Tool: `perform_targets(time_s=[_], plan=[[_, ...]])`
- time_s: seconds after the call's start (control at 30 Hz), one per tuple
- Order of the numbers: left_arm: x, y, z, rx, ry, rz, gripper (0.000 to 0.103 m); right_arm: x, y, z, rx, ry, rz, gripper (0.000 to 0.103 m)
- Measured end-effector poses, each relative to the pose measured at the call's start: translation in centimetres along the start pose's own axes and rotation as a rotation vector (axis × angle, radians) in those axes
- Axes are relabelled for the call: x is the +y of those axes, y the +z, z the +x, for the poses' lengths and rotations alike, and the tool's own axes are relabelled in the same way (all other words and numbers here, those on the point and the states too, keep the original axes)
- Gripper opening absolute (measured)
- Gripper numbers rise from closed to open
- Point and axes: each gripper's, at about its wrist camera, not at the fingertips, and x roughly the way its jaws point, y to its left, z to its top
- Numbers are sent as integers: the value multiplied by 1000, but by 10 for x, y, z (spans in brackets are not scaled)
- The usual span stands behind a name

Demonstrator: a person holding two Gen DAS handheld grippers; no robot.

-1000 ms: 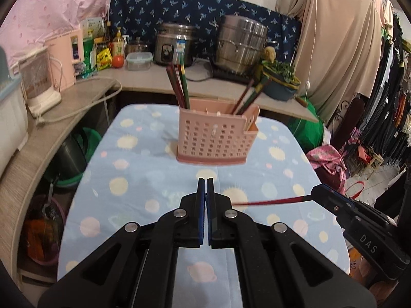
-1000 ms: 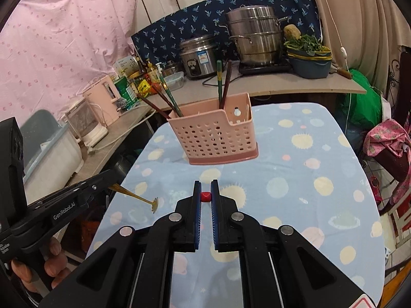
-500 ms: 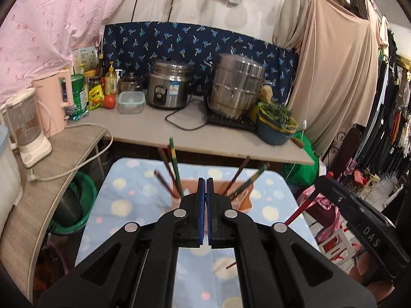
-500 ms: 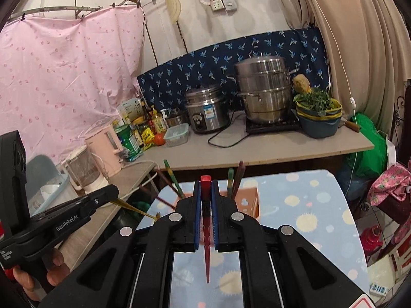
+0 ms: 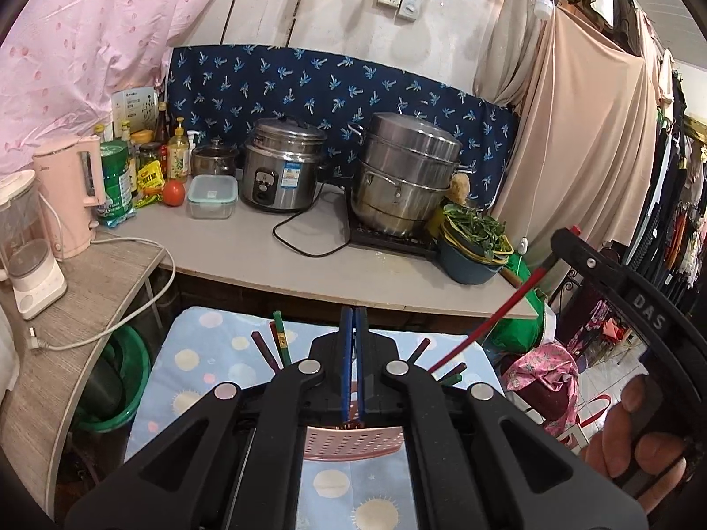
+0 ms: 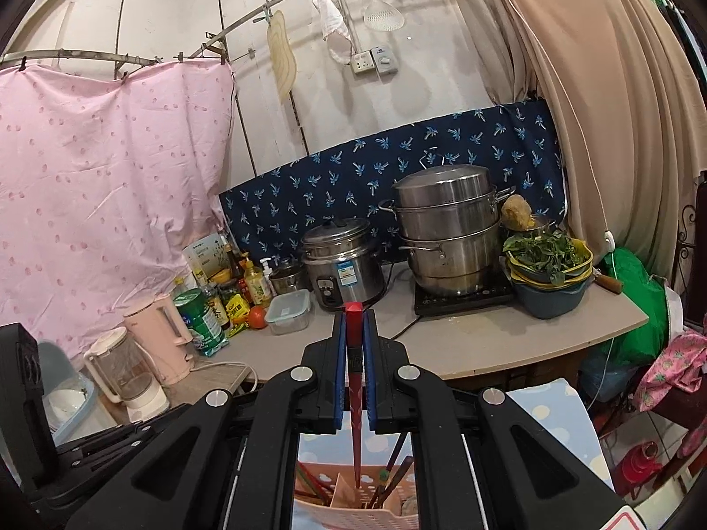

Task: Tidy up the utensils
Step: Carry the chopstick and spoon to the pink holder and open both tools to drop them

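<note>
The pink perforated utensil holder (image 5: 353, 441) stands on the spotted blue tablecloth (image 5: 207, 366), directly below both grippers; it also shows in the right wrist view (image 6: 349, 508). Several chopsticks (image 5: 279, 343) lean in it. My right gripper (image 6: 353, 313) is shut on a red chopstick (image 6: 355, 419), held upright with its tip just above the holder's rim. The red chopstick (image 5: 490, 320) and right gripper (image 5: 627, 304) also show in the left wrist view. My left gripper (image 5: 352, 309) is shut; what it holds, if anything, is hidden.
A counter (image 5: 274, 256) behind the table carries a rice cooker (image 5: 280, 168), a steel steamer pot (image 5: 406, 172), a bowl of greens (image 5: 475, 238), a pink kettle (image 5: 70, 194), a blender (image 5: 26, 243) and bottles. Clothes hang at right. A green basin (image 5: 119, 380) sits under the counter.
Both grippers rose and moved forward over the holder. The right gripper turned the red chopstick from lying level to pointing straight down into the holder.
</note>
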Motion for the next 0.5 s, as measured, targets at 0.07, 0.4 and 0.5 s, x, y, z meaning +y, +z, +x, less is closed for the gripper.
perform_targets(time_s=[0.07, 0.4, 0.5], plan=[[1, -5, 6, 19, -1, 0, 1, -1, -5, 11, 18, -7, -1, 7], [11, -28, 46, 95, 28, -10, 1, -2, -42, 51, 121, -13, -7, 7], [14, -32, 58, 111, 41, -13, 1, -1, -51, 59, 150, -13, -17, 7]])
